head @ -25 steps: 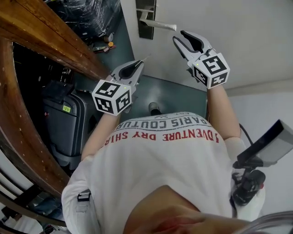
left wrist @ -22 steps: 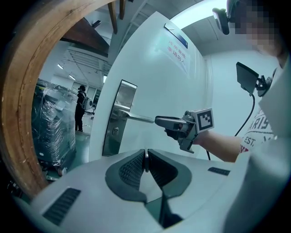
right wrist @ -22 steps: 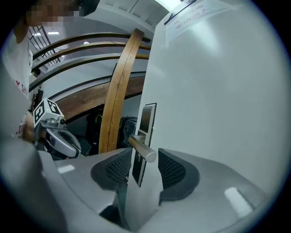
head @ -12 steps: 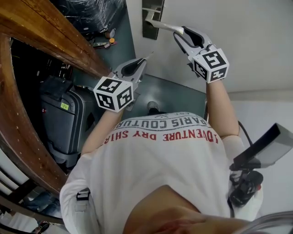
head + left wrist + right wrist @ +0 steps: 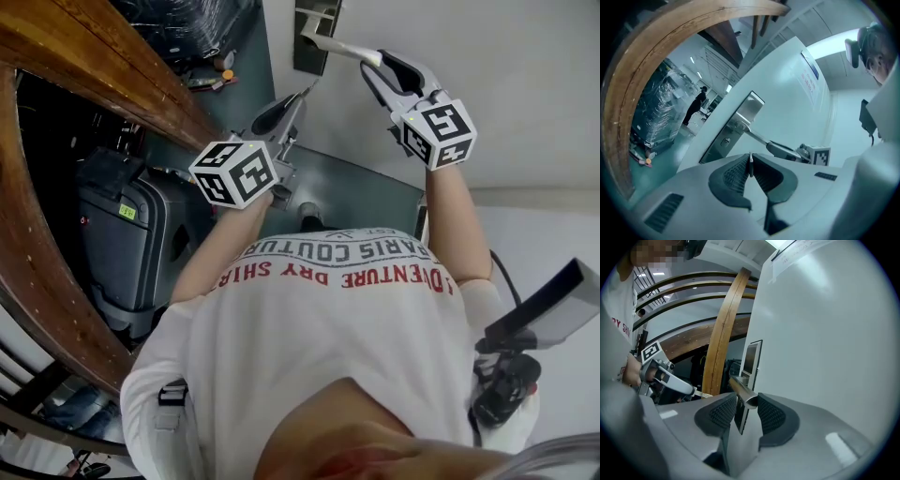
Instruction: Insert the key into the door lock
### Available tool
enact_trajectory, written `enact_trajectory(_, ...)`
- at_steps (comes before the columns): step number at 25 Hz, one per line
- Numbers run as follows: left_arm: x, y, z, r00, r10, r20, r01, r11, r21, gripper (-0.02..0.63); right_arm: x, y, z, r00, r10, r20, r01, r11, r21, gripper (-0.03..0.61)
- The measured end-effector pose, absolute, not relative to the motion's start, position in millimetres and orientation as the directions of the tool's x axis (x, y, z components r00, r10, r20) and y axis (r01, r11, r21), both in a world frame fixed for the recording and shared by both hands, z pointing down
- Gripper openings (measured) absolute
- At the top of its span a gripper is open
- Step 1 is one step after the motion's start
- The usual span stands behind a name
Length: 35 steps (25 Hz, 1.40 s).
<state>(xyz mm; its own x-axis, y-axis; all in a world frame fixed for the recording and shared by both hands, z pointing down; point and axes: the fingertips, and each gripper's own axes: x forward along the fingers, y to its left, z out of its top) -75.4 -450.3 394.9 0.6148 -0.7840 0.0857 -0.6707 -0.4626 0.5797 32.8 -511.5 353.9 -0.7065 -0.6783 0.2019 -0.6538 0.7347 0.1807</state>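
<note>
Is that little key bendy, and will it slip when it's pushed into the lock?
The key looks like thin flat metal, so it is probably stiff and light. The ribbed jaws of the left gripper pinch it, so it likely holds, though it might pivot.

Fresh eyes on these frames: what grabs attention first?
On the white door, the steel handle sits top centre in the head view, and the right gripper is at its free end, fingers closing with that end between them. Just left of it, the left gripper pinches a thin key, aimed toward the lock plate on the door.
</note>
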Motion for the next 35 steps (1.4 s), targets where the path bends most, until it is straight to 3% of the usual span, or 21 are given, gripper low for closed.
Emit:
enact_trajectory(6,-79.7,-475.4,396.7,0.550,-0.833,-0.063,-0.430,-0.346,0.834,0.021,33.9,-508.1,352.3,-0.702,-0.682,0.204,-0.657,0.731,0.184,0.138)
enact_trajectory(12,-82.9,-497.3,417.2,0.468,-0.878,-0.101,-0.247,-0.240,0.939,0.021,32.2,-502.7,352.9,-0.705,-0.680,0.204,-0.656,0.734,0.179,0.138)
enact_trajectory(35,-80.9,-525.3,436.5,0.382,-0.919,-0.099,-0.116,-0.153,0.981,0.021,30.2,-497.5,348.5,-0.704,-0.681,0.201,-0.658,0.732,0.177,0.138)
